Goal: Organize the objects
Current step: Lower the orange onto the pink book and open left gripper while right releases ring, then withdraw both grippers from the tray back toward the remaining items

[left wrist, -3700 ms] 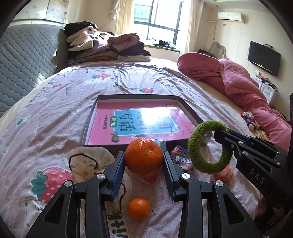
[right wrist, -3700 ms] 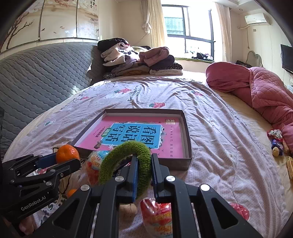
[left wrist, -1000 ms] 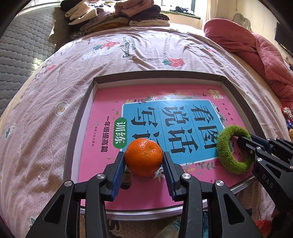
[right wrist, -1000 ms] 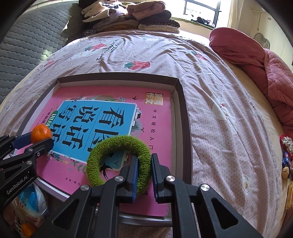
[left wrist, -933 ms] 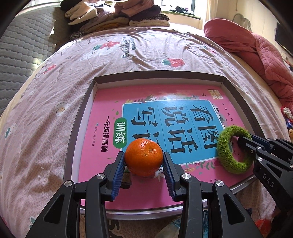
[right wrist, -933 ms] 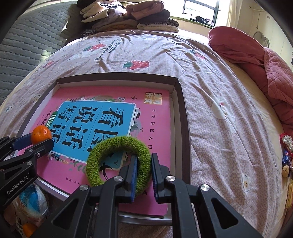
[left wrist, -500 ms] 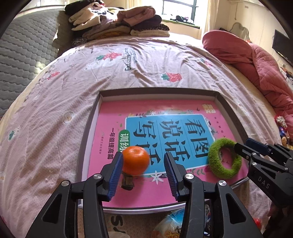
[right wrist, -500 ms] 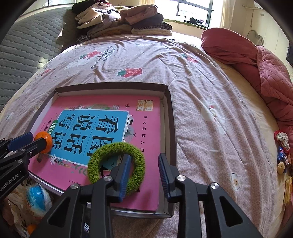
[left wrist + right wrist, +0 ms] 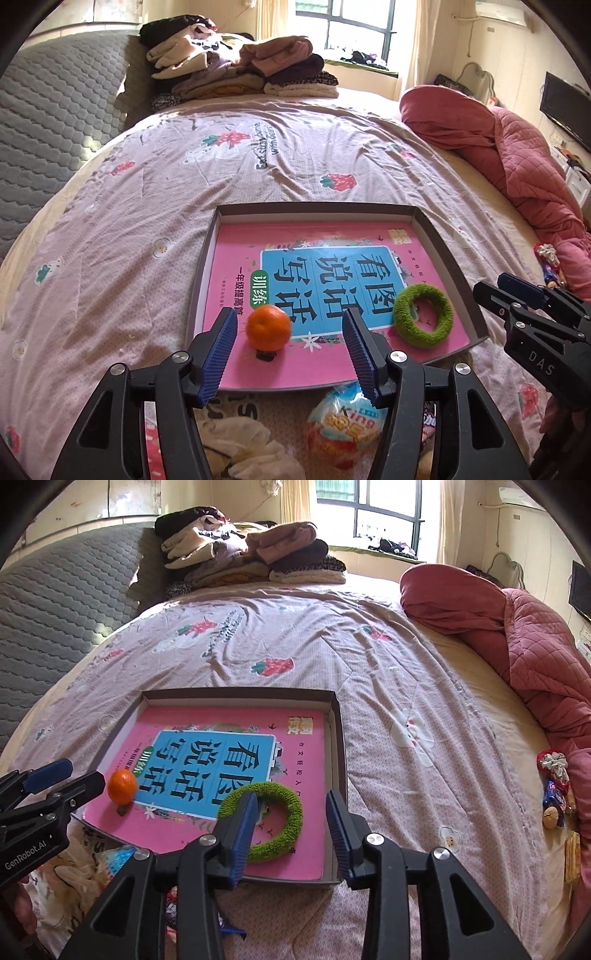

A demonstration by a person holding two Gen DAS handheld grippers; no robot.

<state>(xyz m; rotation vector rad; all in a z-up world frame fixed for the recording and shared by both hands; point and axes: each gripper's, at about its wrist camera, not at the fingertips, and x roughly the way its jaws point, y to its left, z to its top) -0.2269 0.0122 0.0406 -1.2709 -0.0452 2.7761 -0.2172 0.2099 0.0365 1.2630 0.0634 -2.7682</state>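
Observation:
A shallow brown box [image 9: 447, 254] [image 9: 340, 731] lies on the bed with a pink book [image 9: 332, 354] [image 9: 229, 723] in it. An orange [image 9: 268, 327] [image 9: 123, 781] rests on the book near the box's front left. A green fuzzy ring [image 9: 423, 316] [image 9: 275, 825] lies on the book at the front right. My left gripper [image 9: 290, 350] is open and empty, just behind the orange. My right gripper [image 9: 290, 830] is open and empty, above the near side of the ring.
A wrapped toy egg [image 9: 345, 428], a snack packet [image 9: 192, 912] and a cream cloth [image 9: 251, 450] lie on the bed in front of the box. A red quilt [image 9: 517, 147] lies right, folded clothes [image 9: 240, 70] at the back, small toys [image 9: 554, 790] at the right.
Both grippers have opened and pulled back and up from the box. The orange and the green ring were let go and now rest on the book.

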